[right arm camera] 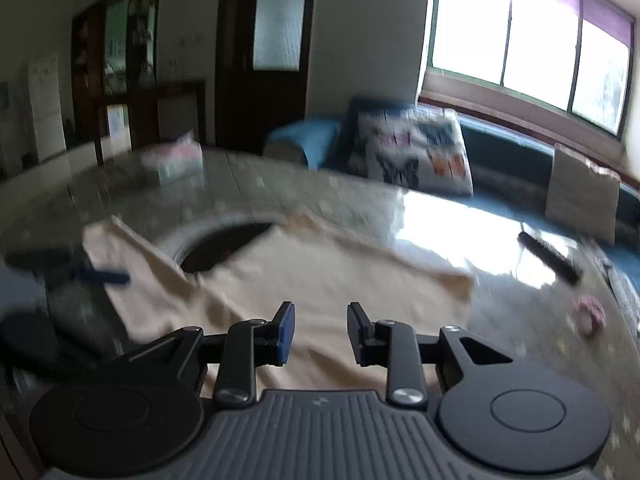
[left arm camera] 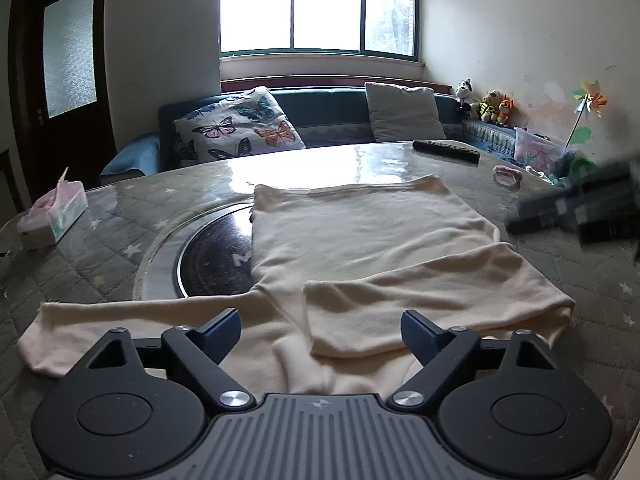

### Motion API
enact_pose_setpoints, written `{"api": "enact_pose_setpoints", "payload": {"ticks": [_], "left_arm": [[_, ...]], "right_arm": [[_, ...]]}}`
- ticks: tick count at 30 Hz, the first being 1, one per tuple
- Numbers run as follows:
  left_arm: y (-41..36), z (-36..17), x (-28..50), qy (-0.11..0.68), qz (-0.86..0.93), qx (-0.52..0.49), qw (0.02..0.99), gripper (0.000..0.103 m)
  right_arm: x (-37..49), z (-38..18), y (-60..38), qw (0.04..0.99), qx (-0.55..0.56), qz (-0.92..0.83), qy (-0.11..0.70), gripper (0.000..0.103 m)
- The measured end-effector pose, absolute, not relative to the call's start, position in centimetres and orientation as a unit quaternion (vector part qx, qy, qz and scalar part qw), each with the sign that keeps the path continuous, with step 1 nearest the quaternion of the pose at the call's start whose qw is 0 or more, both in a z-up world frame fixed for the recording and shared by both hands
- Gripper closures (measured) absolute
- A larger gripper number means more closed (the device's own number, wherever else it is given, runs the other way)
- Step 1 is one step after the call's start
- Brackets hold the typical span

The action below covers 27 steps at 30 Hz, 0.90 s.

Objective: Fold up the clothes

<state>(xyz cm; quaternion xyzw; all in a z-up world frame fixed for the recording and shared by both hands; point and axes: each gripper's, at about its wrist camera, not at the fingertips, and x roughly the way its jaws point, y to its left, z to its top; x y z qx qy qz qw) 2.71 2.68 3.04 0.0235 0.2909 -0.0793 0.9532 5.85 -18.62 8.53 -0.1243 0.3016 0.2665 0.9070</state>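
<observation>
So, containers first: off to the far left of the left claw (left arm camera: 321, 330) sits a tissue box (left arm camera: 54, 212) with a pink tissue poking out of its top. Way ahead and to the right, past the table (left arm camera: 120, 208) edge, there's a clear plastic bin (left arm camera: 538, 146) with pinkish stuff inside; can't make out what exactly. A pinwheel (left arm camera: 590, 100) stands up right by it.

The left claw is spread wide, holding nothing. Both fingers (left arm camera: 222, 330) hover just over the near edge of the cream shirt (left arm camera: 360, 232), which lies flat on the table straight ahead of it. One sleeve (left arm camera: 100, 322) stretches out to the left of the claw; the other sleeve (left arm camera: 420, 300) is folded across the body, its cuff lying just ahead, between the fingers. The shirt partly covers a dark round plate (left arm camera: 216, 252) set into the tabletop, ahead and left.

The right claw (right arm camera: 321, 332) is parted too, a narrower gap, nothing in it. It's above the shirt (right arm camera: 320, 272); the view is blurry, so I can't tell if it touches the cloth. The left claw (right arm camera: 100, 276) shows as a blur to its far left.

A remote (left arm camera: 446, 148) and a pink scrunchie (left arm camera: 508, 174) lie beyond the shirt, ahead and right.
</observation>
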Motion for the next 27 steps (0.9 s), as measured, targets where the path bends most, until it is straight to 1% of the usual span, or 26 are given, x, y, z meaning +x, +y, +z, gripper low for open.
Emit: {"api": "enact_pose_setpoints", "payload": {"ticks": [2,4,5,9,12,15,17,18,20,21,22,23,24,27], "left_arm": [[2.5,2.8,3.3,0.297,-0.079,0.023,0.951,0.022],[2.3,2.5,3.8,0.306,-0.076,0.022,0.949,0.028],[2.3,2.3,4.1,0.31,-0.074,0.021,0.948,0.029],[2.3,1.7,4.7,0.323,-0.069,0.02,0.944,0.043],[2.3,1.4,5.1,0.332,-0.066,0.024,0.941,0.047],[2.3,1.3,5.3,0.335,-0.066,0.025,0.939,0.06],[2.3,1.1,5.5,0.338,-0.063,0.022,0.939,0.063],[2.3,1.1,5.5,0.339,-0.062,0.021,0.938,0.069],[2.3,1.0,5.6,0.342,-0.06,0.02,0.938,0.072],[2.3,1.0,5.5,0.341,-0.06,0.021,0.938,0.079],[2.3,1.0,5.5,0.341,-0.06,0.021,0.938,0.083],[2.4,1.1,5.5,0.341,-0.059,0.023,0.938,0.085],[2.4,1.1,5.5,0.341,-0.058,0.024,0.938,0.092],[2.7,1.5,5.2,0.341,-0.057,0.027,0.938,0.1]], "right_arm": [[5.8,7.1,-19.7,0.9,-0.127,0.262,0.324,0.075],[5.7,5.8,-20.7,0.893,-0.124,0.262,0.345,0.075],[5.6,5.2,-21.0,0.889,-0.121,0.264,0.353,0.075],[5.4,2.9,-22.3,0.88,-0.11,0.263,0.38,0.075],[5.2,2.3,-23.2,0.879,-0.099,0.269,0.381,0.075],[5.3,3.0,-23.2,0.878,-0.102,0.277,0.378,0.075],[5.6,3.7,-23.1,0.884,-0.111,0.275,0.362,0.075],[6.0,3.9,-23.0,0.887,-0.111,0.272,0.356,0.075],[7.0,4.2,-22.9,0.892,-0.101,0.27,0.349,0.075],[7.7,4.1,-22.7,0.893,-0.097,0.269,0.347,0.075],[8.3,4.0,-22.5,0.894,-0.095,0.267,0.347,0.075],[8.7,3.8,-22.4,0.894,-0.093,0.266,0.348,0.075],[9.3,3.5,-22.2,0.894,-0.09,0.263,0.352,0.075],[10.4,2.4,-22.2,0.891,-0.083,0.259,0.363,0.075]]}}
